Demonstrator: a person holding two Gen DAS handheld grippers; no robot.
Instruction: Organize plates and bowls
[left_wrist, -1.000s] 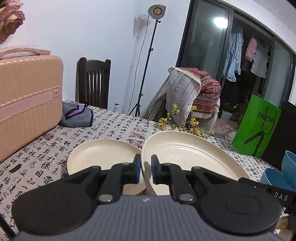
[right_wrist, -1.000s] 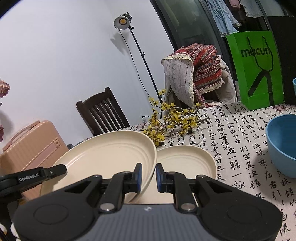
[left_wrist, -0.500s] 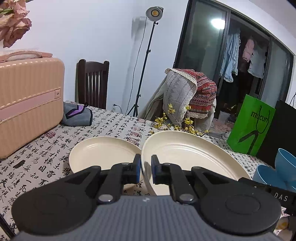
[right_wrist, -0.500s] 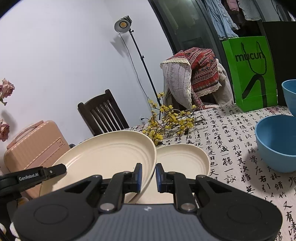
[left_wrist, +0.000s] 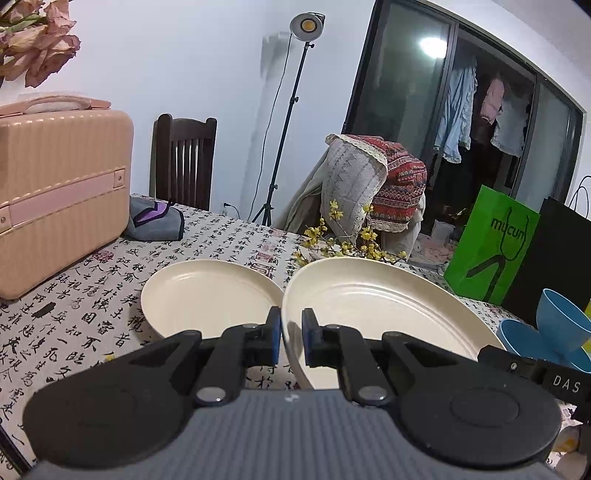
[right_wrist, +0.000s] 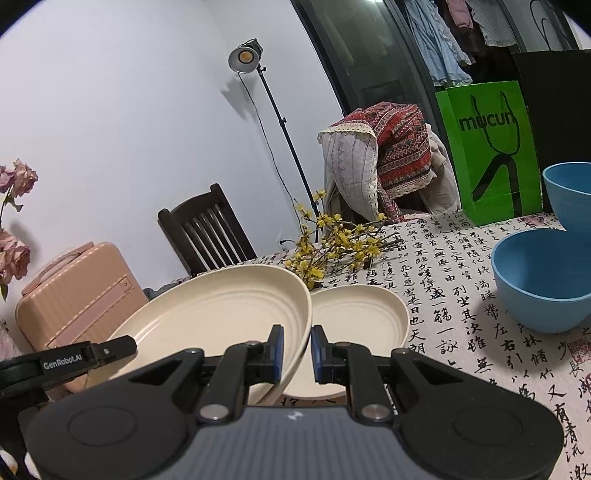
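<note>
A large cream plate (left_wrist: 376, 314) hangs tilted above the table, held at two sides. My left gripper (left_wrist: 291, 334) is shut on its left rim and my right gripper (right_wrist: 295, 347) is shut on its right rim. The same plate (right_wrist: 221, 314) fills the lower left of the right wrist view, where part of the left gripper (right_wrist: 85, 356) shows at the far rim. A smaller cream plate (left_wrist: 210, 295) lies flat on the tablecloth just beyond the held one; it also appears as the small plate (right_wrist: 358, 317). Two blue bowls (right_wrist: 543, 280) stand at the right.
A pink suitcase (left_wrist: 62, 206) stands on the table at the left, with a grey pouch (left_wrist: 155, 221) beside it. Yellow flower sprigs (right_wrist: 332, 240) lie behind the plates. A green bag (right_wrist: 487, 155), a dark chair (left_wrist: 183, 158) and a lamp stand (left_wrist: 280, 140) are beyond.
Both grippers have drawn back toward the near side with the large plate between them. The small plate and the bag look farther off, and a second blue bowl has come into the right view.
</note>
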